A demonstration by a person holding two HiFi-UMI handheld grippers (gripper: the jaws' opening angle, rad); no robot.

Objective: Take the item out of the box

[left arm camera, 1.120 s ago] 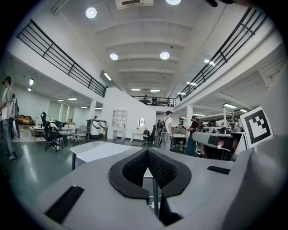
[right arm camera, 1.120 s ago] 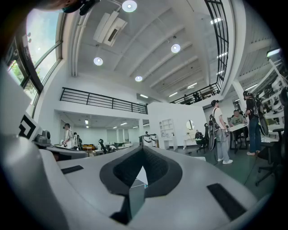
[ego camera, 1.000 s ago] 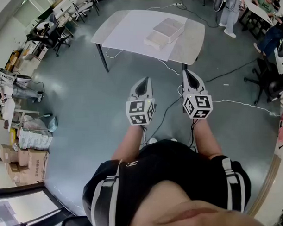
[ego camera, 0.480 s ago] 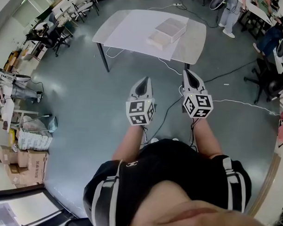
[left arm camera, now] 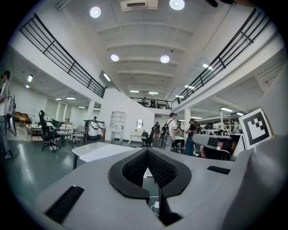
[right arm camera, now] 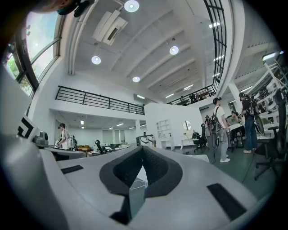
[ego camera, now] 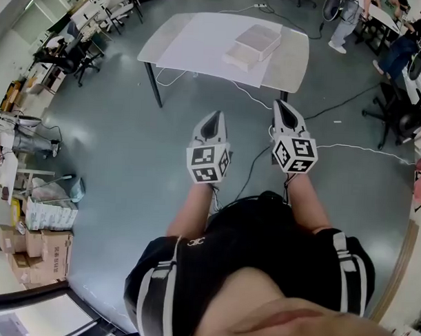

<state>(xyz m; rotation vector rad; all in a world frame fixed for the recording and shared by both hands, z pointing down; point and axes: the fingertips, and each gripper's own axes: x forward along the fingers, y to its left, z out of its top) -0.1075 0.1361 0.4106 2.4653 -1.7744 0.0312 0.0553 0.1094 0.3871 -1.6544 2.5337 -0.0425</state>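
The left gripper (ego camera: 213,118) and right gripper (ego camera: 282,106) are both closed tip to tip, nothing between the jaws, side by side above open grey floor (ego camera: 122,140) crossed by a cable (ego camera: 250,168). Office chairs (ego camera: 398,115) crowd the right edge. Well ahead stands the white table (ego camera: 194,39), with the box (ego camera: 254,43) toward its right end, well apart from both grippers. Only the gripper views show the people (left arm camera: 170,130) standing beyond.
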